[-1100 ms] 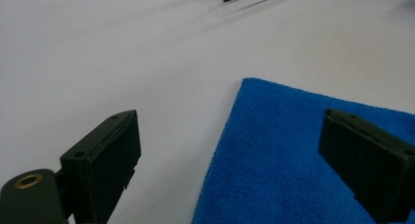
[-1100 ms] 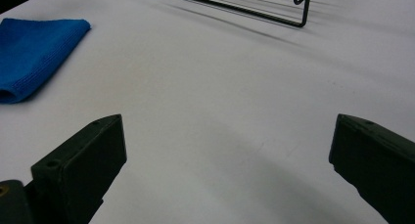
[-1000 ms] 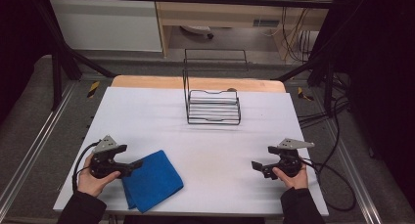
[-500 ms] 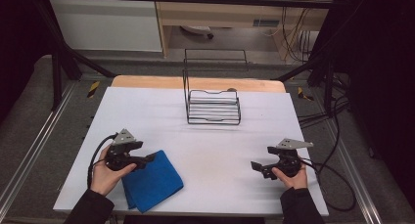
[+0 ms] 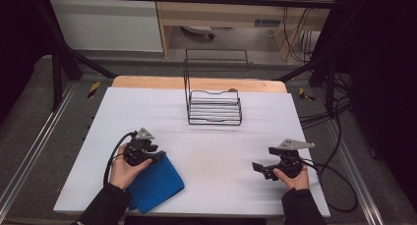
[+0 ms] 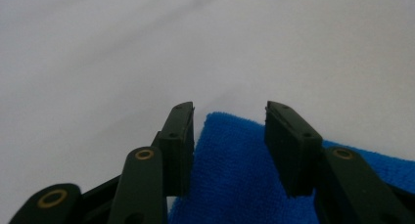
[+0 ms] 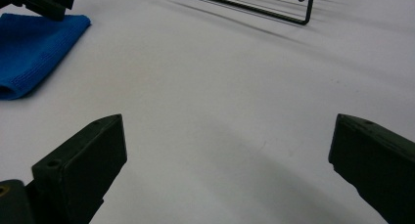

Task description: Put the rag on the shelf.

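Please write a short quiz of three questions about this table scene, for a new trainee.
1. True or false: the blue cloth lies inside the wire rack.
2. Which tool has a corner of the cloth between its jaws? A) left tool B) right tool
3. In one word, what lies between the right tool's jaws?

Key:
1. False; it lies flat on the white table, near the person's side.
2. A; its jaws have just been closing, with gaps beside the cloth.
3. Nothing.
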### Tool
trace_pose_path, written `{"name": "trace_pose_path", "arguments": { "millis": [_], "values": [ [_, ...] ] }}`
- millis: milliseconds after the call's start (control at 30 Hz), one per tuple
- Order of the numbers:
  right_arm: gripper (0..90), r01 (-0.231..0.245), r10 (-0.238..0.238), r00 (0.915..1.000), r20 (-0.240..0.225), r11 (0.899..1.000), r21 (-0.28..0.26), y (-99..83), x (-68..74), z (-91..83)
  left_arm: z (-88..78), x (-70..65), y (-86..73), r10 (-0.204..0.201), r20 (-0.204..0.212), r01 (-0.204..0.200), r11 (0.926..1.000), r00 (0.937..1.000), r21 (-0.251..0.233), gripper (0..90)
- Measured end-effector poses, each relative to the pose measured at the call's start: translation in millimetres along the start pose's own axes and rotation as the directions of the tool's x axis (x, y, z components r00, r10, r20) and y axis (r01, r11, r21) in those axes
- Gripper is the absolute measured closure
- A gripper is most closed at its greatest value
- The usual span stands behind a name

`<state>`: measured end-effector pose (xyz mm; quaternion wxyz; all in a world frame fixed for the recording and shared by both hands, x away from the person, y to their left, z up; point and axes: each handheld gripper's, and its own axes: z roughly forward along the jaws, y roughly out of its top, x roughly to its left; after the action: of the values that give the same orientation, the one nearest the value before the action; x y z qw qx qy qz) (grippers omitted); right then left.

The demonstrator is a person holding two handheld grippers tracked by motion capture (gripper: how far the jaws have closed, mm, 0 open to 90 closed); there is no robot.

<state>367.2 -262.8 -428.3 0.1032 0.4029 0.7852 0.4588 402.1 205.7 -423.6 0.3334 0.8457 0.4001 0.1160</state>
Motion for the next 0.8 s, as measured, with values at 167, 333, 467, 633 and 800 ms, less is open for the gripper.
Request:
{"name": "trace_pose_path", "arguments": {
  "millis": [167,333,467,633,800],
  "values": [
    [1.3,0.001,-0.001,1.0,-0.001,1.0,0.003,-0.1,0.2,0.5,7.7,5.0,-4.4,-0.01,0.004,0.009,0.9996,0.9999,0.028,60.1],
    [1.3,-0.001,0.001,1.0,-0.002,1.0,0.001,0.1,0.2,0.0,13.5,5.3,-4.5,-0.007,0.019,0.006,0.9989,0.9998,0.045,63.5],
    [1.3,0.001,-0.001,1.0,-0.003,1.0,0.002,-0.1,0.2,0.7,15.2,5.1,-4.7,-0.017,0.024,0.016,0.9986,0.9996,0.051,66.1],
    [1.4,0.0,0.0,1.0,-0.004,1.0,0.002,-0.1,0.5,1.0,15.6,3.0,-4.5,-0.02,0.038,0.017,0.9982,0.9991,0.057,73.7],
    [1.4,0.005,-0.005,1.0,-0.004,1.0,0.002,0.3,1.0,1.1,15.1,-0.1,-3.9,0.009,0.041,-0.011,0.9984,0.9991,0.056,82.1]
  ]
}}
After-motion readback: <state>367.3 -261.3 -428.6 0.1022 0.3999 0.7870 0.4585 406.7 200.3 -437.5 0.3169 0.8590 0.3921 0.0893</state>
